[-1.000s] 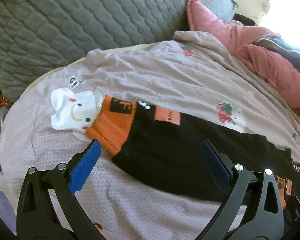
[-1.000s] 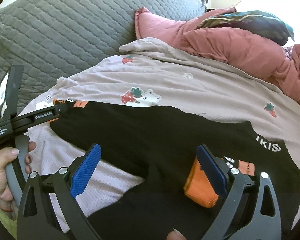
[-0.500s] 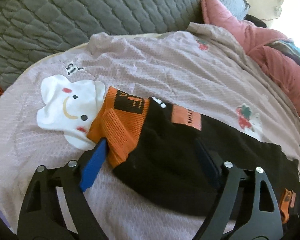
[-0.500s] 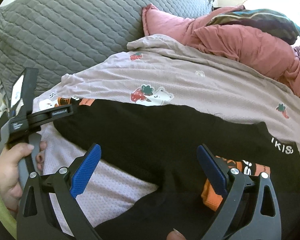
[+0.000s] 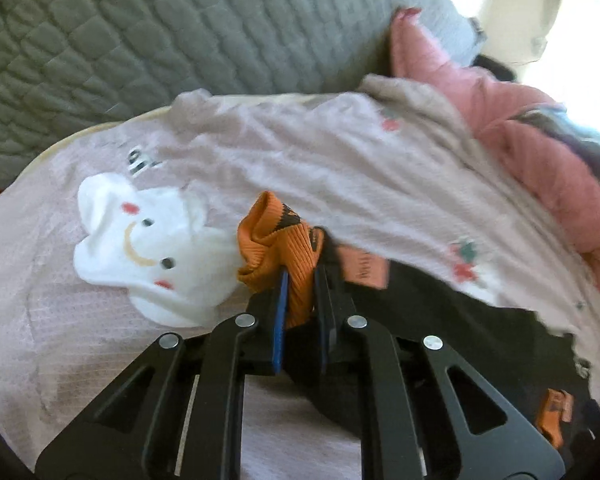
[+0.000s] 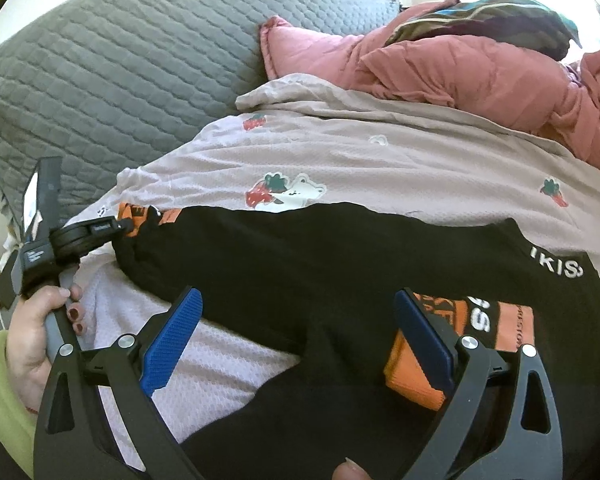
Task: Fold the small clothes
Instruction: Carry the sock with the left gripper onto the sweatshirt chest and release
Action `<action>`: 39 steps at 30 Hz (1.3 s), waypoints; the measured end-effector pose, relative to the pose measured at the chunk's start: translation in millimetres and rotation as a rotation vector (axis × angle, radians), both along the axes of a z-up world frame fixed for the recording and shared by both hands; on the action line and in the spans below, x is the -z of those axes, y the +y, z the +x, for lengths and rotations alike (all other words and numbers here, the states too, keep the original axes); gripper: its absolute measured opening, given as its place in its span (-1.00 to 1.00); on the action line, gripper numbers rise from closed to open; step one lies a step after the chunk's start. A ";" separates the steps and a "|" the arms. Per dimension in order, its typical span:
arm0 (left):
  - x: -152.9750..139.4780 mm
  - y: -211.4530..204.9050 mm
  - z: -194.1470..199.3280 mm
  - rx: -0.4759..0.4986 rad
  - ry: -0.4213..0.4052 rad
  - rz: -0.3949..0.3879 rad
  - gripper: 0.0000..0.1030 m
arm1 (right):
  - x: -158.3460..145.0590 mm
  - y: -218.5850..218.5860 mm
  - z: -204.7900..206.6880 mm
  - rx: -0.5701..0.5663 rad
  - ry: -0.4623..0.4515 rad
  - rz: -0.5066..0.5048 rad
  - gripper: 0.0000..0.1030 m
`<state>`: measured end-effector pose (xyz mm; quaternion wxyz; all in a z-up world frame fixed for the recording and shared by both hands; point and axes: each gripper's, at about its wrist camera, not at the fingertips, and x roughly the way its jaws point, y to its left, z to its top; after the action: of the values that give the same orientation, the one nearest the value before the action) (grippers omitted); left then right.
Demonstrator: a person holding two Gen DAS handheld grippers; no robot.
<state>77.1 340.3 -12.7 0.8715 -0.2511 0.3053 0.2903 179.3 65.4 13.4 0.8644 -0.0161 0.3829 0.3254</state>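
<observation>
Gripping the orange ribbed cuff (image 5: 278, 240) of the black garment (image 6: 320, 264), the left gripper (image 5: 300, 280) has just been closing; a second ago its jaws stood wide on either side of that cuff, which then lay flat. The cuff is now bunched and raised between the blue pads (image 5: 280, 312). The garment lies spread across the pale pink sheet (image 5: 340, 160), next to the white bear print (image 5: 140, 240), which has not moved. The right gripper (image 6: 296, 332) hovers released over the garment's near edge, its right pad against the second orange cuff (image 6: 416, 376); its jaws are as wide as before. A hand (image 6: 32, 340) in a green sleeve (image 6: 4, 400) holds the left tool's handle.
</observation>
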 end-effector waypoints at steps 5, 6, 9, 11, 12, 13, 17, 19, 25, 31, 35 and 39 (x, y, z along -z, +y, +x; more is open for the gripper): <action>-17.2 -21.7 4.0 0.110 -0.087 0.001 -0.90 | -5.3 -23.8 -3.9 0.040 0.006 0.024 0.86; -19.1 -25.9 4.7 0.131 -0.101 -0.006 -0.90 | -5.7 -29.2 -4.9 0.050 0.007 0.027 0.86; -25.6 -40.9 8.3 0.190 -0.127 0.008 -0.91 | -5.0 -45.3 -6.3 0.081 0.016 0.031 0.86; -32.2 -51.9 8.8 0.234 -0.153 0.007 -0.91 | -4.3 -55.9 -8.6 0.099 0.024 0.033 0.86; -34.3 -56.1 7.7 0.249 -0.164 0.004 -0.91 | -4.6 -60.7 -9.4 0.107 0.026 0.033 0.86; -37.8 -63.0 6.5 0.273 -0.182 0.001 -0.91 | -5.2 -65.4 -10.7 0.112 0.027 0.033 0.86; -48.2 -97.3 6.7 0.376 -0.212 0.008 -0.91 | -8.8 -89.7 -18.3 0.142 0.017 0.024 0.86; -52.6 -114.8 8.1 0.426 -0.231 -0.002 -0.91 | -10.1 -100.3 -19.9 0.159 0.015 0.020 0.86; -59.4 -167.9 15.4 0.559 -0.233 0.032 -0.91 | -9.9 -137.9 -24.6 0.220 0.025 0.026 0.86; -54.5 -213.9 22.3 0.657 -0.205 0.020 -0.91 | -5.2 -173.7 -32.1 0.279 0.035 0.023 0.86; -50.5 -241.0 28.5 0.701 -0.194 -0.015 -0.91 | -0.9 -193.0 -34.4 0.319 0.044 0.018 0.86; -33.3 -258.3 39.5 0.747 -0.145 -0.042 -0.91 | 5.0 -205.1 -34.7 0.347 0.058 0.013 0.86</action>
<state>116.6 82.0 20.6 0.9312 -0.1602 0.3193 -0.0723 144.6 -139.7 8.4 0.8964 0.0651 0.4026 0.1739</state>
